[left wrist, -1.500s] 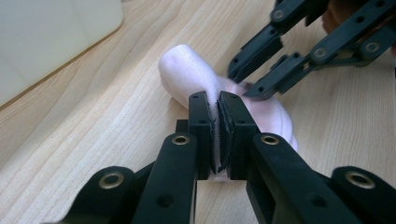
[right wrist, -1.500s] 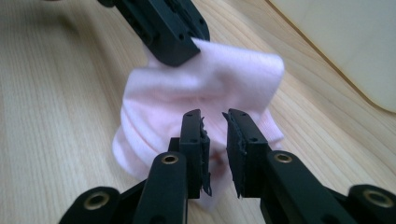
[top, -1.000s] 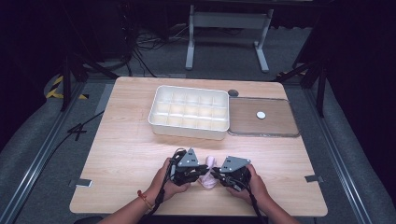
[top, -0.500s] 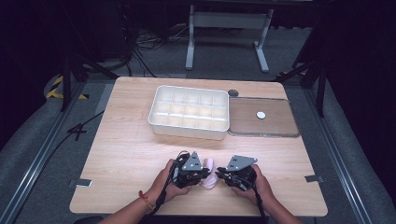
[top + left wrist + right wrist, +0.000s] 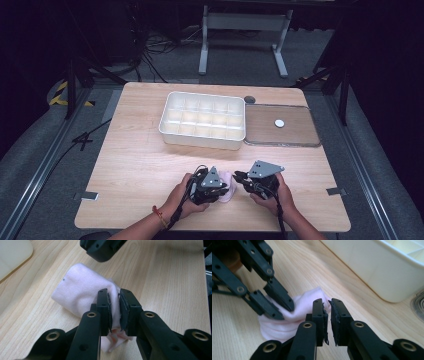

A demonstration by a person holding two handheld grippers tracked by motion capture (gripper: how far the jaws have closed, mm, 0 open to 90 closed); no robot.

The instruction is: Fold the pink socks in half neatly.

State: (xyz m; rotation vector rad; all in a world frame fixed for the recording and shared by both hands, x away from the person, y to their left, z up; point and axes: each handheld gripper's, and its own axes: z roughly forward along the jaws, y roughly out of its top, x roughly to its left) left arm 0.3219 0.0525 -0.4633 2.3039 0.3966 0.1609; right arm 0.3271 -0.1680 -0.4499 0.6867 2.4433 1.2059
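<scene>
Pinching a fold of the pink cloth (image 5: 82, 293), your left gripper (image 5: 114, 306) has its jaws nearly together with the fabric caught between the pads; they have just been easing a little wider, and the cloth is between them all the same. The cloth lies bunched on the wooden table (image 5: 135, 165) near your edge, between your two hands, and in the high view it peeks out pale pink (image 5: 226, 185) just beside the left gripper (image 5: 220, 186).

Your right gripper (image 5: 327, 315) sits just to the right of the cloth with its jaws almost together, only a thin slit between the pads. They have just been closing slightly. From its own view the cloth (image 5: 287, 320) lies right behind the tips, and whether any fabric is caught there is hard to tell; the slit looks bare. In the high view the right gripper (image 5: 240, 177) points left toward the cloth.

The white divided tray (image 5: 202, 121) stands farther back on the table, well apart from the cloth, and a brown board (image 5: 295, 131) lies beside it on the right, touching or nearly so.
</scene>
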